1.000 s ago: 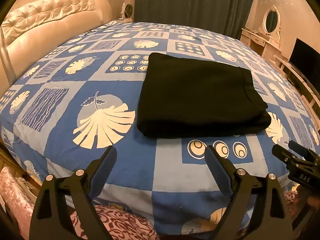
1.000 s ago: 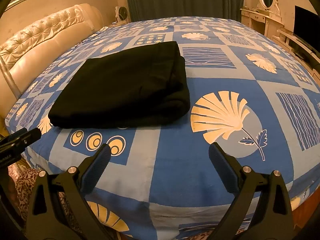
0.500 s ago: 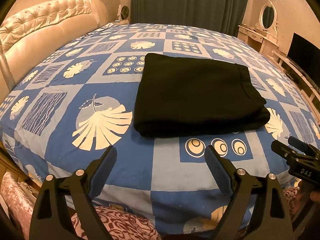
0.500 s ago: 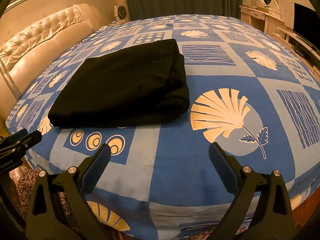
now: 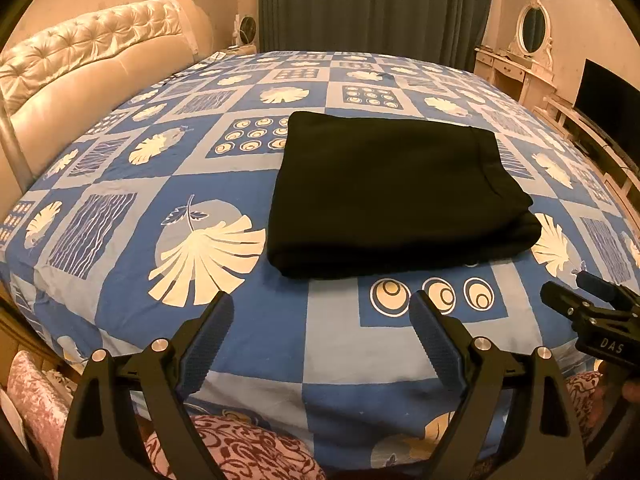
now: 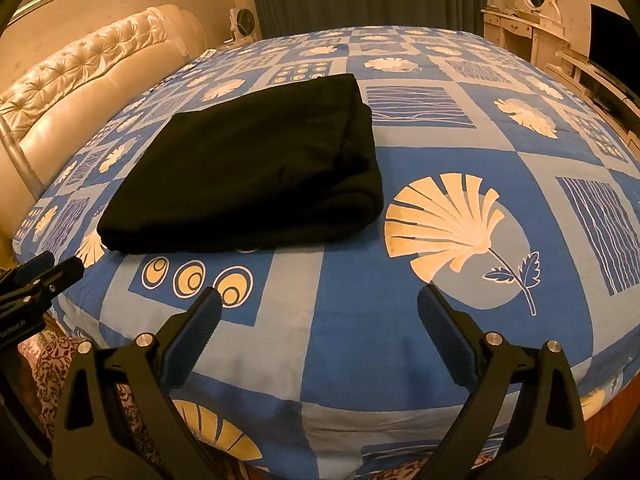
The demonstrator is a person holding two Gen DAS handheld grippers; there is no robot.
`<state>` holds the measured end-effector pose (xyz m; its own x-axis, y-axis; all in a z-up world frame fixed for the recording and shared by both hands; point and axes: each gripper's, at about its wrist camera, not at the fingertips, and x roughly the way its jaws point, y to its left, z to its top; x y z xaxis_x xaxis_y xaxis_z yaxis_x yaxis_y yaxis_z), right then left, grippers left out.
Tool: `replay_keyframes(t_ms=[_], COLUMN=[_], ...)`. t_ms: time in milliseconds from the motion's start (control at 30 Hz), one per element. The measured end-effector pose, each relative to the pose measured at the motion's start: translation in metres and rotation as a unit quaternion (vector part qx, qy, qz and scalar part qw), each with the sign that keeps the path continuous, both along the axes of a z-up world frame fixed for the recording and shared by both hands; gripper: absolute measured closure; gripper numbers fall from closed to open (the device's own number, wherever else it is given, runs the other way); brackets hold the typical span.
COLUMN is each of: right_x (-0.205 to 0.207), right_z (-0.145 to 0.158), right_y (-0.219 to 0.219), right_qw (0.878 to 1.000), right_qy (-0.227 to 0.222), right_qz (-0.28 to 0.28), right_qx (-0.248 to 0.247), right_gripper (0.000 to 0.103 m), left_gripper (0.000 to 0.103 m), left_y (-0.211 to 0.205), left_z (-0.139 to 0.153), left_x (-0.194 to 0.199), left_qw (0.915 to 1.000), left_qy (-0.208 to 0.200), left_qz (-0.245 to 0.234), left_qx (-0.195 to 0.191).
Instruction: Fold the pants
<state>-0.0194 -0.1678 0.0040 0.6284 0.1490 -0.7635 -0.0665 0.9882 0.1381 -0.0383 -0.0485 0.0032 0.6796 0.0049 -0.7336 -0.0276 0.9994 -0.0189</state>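
Observation:
The black pants lie folded into a flat rectangle on the blue patterned bedspread; they also show in the right wrist view. My left gripper is open and empty, held back over the near edge of the bed, apart from the pants. My right gripper is open and empty, also near the bed's front edge, to the right of the pants. Each gripper shows at the edge of the other's view: the right one, the left one.
A cream tufted headboard runs along the left. Dark curtains hang behind the bed. A white dresser with an oval mirror and a dark screen stand at the right. Pink patterned cushions lie below the bed's front edge.
Both grippers have drawn back and risen slightly from the bed, both open. The folded pants have not moved.

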Motion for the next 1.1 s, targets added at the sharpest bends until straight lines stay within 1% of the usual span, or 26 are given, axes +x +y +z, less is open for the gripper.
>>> replay_keyframes(t_ms=[133, 333, 567, 633, 700, 733, 767, 800, 867, 900, 933, 967, 1000, 1033, 1067, 1100], right_x=[-0.001, -0.001, 0.000, 0.000, 0.000, 0.000, 0.001, 0.000, 0.000, 0.004, 0.008, 0.012, 0.019, 0.026, 0.035, 0.049], right_z=[-0.001, -0.001, -0.001, -0.001, -0.001, -0.002, -0.003, -0.005, -0.005, -0.003, 0.001, 0.004, 0.013, 0.019, 0.024, 0.027], right_y=[0.001, 0.002, 0.001, 0.000, -0.001, -0.001, -0.003, -0.004, -0.008, -0.015, -0.023, -0.031, -0.047, -0.062, -0.078, -0.104], right_qw=[1.000, 1.000, 1.000, 1.000, 1.000, 1.000, 1.000, 1.000, 0.999, 0.998, 0.998, 0.997, 0.997, 0.997, 0.997, 0.997], right_qy=[0.002, 0.003, 0.005, 0.007, 0.008, 0.011, 0.015, 0.020, 0.031, 0.043, 0.047, 0.045, 0.031, 0.019, 0.007, -0.006], right_qz=[0.002, 0.005, 0.006, 0.007, 0.006, 0.006, 0.005, 0.006, 0.007, 0.006, 0.003, -0.003, -0.018, -0.032, -0.046, -0.068], right_qx=[0.000, -0.002, -0.003, -0.001, -0.001, -0.001, 0.000, 0.005, 0.019, 0.036, 0.050, 0.061, 0.066, 0.062, 0.053, 0.035], right_gripper=[0.005, 0.005, 0.005, 0.005, 0.005, 0.005, 0.005, 0.005, 0.005, 0.005, 0.005, 0.005, 0.005, 0.005, 0.005, 0.005], left_gripper=[0.015, 0.015, 0.015, 0.015, 0.015, 0.015, 0.015, 0.015, 0.015, 0.015, 0.015, 0.015, 0.015, 0.015, 0.015, 0.015], left_y=[-0.001, -0.007, -0.011, -0.011, -0.009, -0.009, -0.009, -0.010, -0.008, -0.001, 0.008, 0.020, 0.035, 0.060, 0.086, 0.105], left_z=[0.002, 0.007, 0.015, 0.019, 0.023, 0.026, 0.031, 0.035, 0.050, 0.054, 0.055, 0.054, 0.052, 0.048, 0.041, 0.035], left_x=[-0.001, -0.002, -0.004, -0.006, -0.006, -0.003, 0.000, 0.002, 0.009, 0.017, 0.027, 0.040, 0.055, 0.077, 0.098, 0.113], left_qw=[1.0000, 0.9996, 0.9995, 0.9994, 0.9994, 0.9996, 0.9999, 0.9999, 0.9987, 0.9981, 0.9982, 0.9985, 0.9989, 0.9995, 0.9995, 0.9988], left_qy=[-0.004, -0.012, -0.023, -0.030, -0.017, -0.006, -0.006, -0.012, -0.045, -0.056, -0.053, -0.045, -0.034, -0.026, -0.023, -0.021], left_qz=[-0.002, -0.002, 0.002, 0.012, 0.029, 0.027, 0.011, 0.000, -0.020, -0.026, -0.028, -0.031, -0.030, -0.012, 0.018, 0.044], left_qx=[0.000, 0.026, 0.022, 0.016, 0.013, 0.011, 0.001, -0.001, 0.008, 0.007, 0.003, -0.005, -0.013, -0.017, -0.012, -0.003])
